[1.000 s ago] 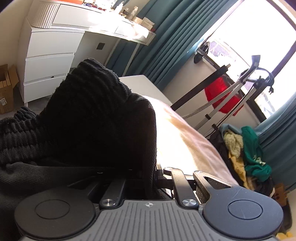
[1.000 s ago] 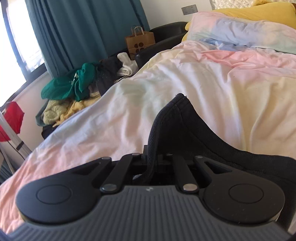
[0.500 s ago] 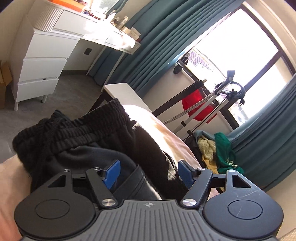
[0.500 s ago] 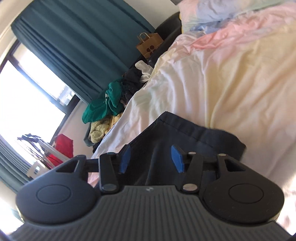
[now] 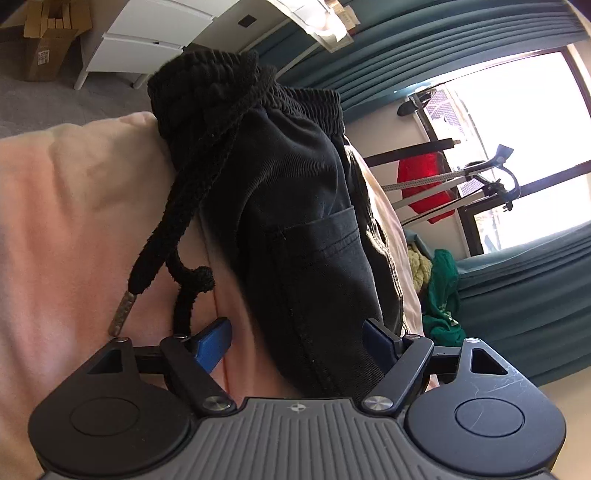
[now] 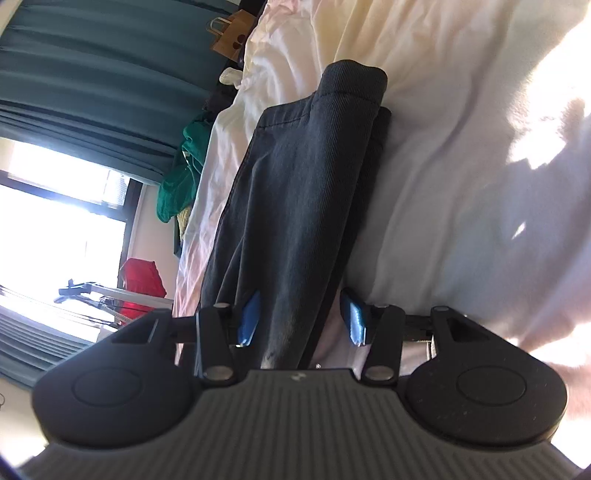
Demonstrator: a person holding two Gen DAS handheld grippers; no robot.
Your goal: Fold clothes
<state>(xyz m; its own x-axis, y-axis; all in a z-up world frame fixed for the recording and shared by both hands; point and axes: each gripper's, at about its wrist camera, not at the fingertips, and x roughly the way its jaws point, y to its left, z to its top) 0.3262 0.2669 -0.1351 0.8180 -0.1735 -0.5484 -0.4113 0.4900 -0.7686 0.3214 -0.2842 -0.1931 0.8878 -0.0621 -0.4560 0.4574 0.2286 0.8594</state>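
Black drawstring trousers [image 5: 295, 206] lie folded lengthwise on the pastel bedsheet [image 5: 81, 221]. The left wrist view shows the ribbed waistband, a back pocket and the loose drawstring [image 5: 177, 221]. My left gripper [image 5: 299, 343] is open, its blue pads on either side of the fabric's edge, not gripping. The right wrist view shows the trouser legs [image 6: 306, 184] as a long narrow strip on the sheet [image 6: 461, 155]. My right gripper [image 6: 301, 317] is open, its pads on either side of the fabric.
A pile of green and yellow clothes [image 5: 439, 280] lies on the floor past the bed by teal curtains. A white drawer unit [image 5: 147, 40] and a cardboard box [image 5: 48, 40] stand beyond the bed. A paper bag [image 6: 232, 33] sits by the curtains.
Both grippers opened and let go of the trousers, which they held shut a second ago. The trousers dropped onto the bed, and both cameras rolled sideways.
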